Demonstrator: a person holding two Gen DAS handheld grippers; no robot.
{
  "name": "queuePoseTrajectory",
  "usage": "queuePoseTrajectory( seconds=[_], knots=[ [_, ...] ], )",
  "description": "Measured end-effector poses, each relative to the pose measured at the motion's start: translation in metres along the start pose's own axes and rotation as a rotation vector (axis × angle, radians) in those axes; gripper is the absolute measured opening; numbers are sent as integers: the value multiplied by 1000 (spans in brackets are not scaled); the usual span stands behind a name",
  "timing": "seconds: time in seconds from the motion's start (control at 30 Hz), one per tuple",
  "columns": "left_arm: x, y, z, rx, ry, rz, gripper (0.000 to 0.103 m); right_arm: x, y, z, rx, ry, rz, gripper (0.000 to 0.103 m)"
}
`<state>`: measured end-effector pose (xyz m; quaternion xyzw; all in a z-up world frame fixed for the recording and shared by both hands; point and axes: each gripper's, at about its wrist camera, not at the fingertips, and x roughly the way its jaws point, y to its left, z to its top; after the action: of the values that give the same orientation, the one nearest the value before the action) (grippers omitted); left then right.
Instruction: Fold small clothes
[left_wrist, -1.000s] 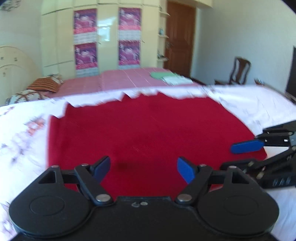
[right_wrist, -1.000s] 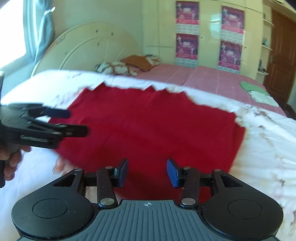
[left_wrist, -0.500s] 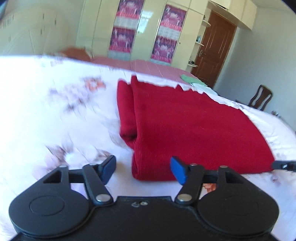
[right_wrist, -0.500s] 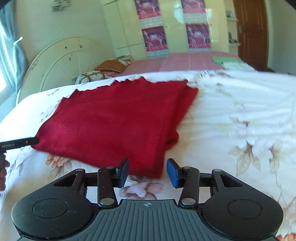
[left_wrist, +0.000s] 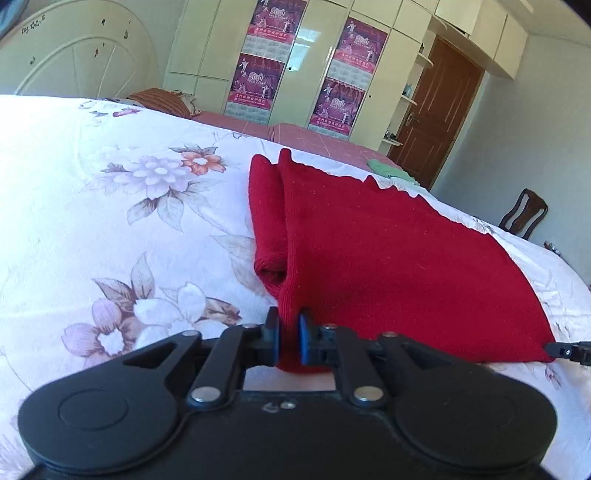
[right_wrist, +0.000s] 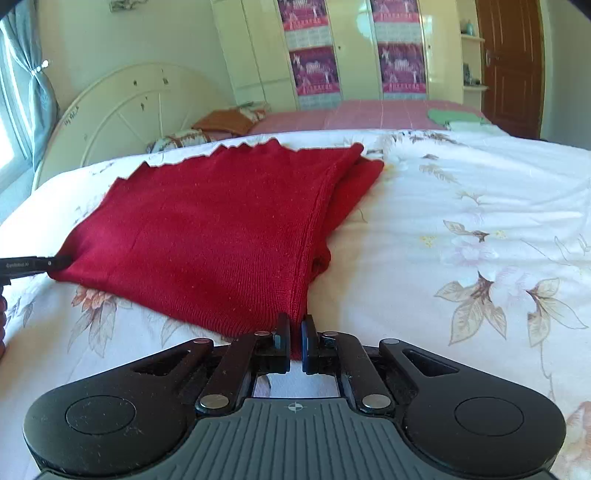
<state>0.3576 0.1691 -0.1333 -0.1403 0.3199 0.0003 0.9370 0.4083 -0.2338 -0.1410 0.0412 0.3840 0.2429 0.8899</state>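
Note:
A red knit garment (left_wrist: 388, 266) lies folded flat on the floral bedsheet (left_wrist: 110, 221), a sleeve tucked along its left side. My left gripper (left_wrist: 288, 332) is at the near left corner, its jaws closing with the pads pressing the red hem between them. In the right wrist view the same garment (right_wrist: 207, 236) spreads to the left, and my right gripper (right_wrist: 294, 336) is shut on its near right corner. Each gripper's tip shows at the other view's edge: the right gripper (left_wrist: 569, 350) and the left gripper (right_wrist: 37, 264).
The bedsheet (right_wrist: 461, 221) stretches wide beside the garment. A cream headboard (right_wrist: 129, 110) and pillows (right_wrist: 221, 122) lie beyond. Folded green and white clothes (right_wrist: 458, 118) rest on the pink bed cover. A wooden chair (left_wrist: 522, 214) and a brown door (left_wrist: 436, 107) stand at the right.
Both grippers swung outward from the garment's middle to its near corners. Their jaws, open before, have come together on the red hem at each corner.

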Motion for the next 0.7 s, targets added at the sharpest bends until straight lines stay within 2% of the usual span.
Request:
queuePoseTrajectory(
  seconds=[0.03,0.07,0.1,0.13,0.17,0.2,0.23,0.3,0.33,0.37,0.4,0.43,0.47,0.53,0.6,0.67,0.7],
  knots=[
    [-7,2,2,-36,-18,15,41,-1,0,3,4,8,-5,4],
    [-17,5,3,-69,-37,33,52,-4,0,6,16,10,-2,5],
    [-27,7,4,-99,-55,30,69,-10,1,9,26,-6,-4,6],
    [-38,11,5,-146,-77,-5,69,-20,4,11,21,-43,-29,16],
    [-43,14,4,-205,-75,-46,67,-30,8,13,3,-87,-51,21],
    [-42,15,3,-262,-52,-82,60,-37,12,15,-11,-113,-48,24],
    [-37,14,1,-303,-23,-108,53,-39,16,19,-12,-119,-30,24],
    [-18,9,-5,-380,37,-113,51,-34,25,24,-10,-135,3,24],
    [-10,8,-9,-415,53,-89,51,-27,30,26,-15,-130,15,24],
    [-5,8,-13,-439,27,-76,51,-18,33,26,-19,-115,25,23],
    [-2,8,-13,-456,7,-70,51,-7,35,24,-26,-87,21,9],
    [0,10,-13,-485,-5,-69,51,9,36,23,-38,-20,-16,0],
    [1,13,-13,-529,-8,-74,51,22,35,20,-43,46,-58,0],
    [-1,21,-17,-626,-32,-129,53,19,31,21,-4,31,-38,0],
    [-2,27,-30,-729,-66,-167,54,2,32,28,33,-42,-12,0],
    [-8,21,-41,-761,-105,-170,54,-5,38,37,43,-87,15,0],
    [-10,17,-46,-782,-97,-172,54,-5,42,41,42,-93,24,0]
  ],
)
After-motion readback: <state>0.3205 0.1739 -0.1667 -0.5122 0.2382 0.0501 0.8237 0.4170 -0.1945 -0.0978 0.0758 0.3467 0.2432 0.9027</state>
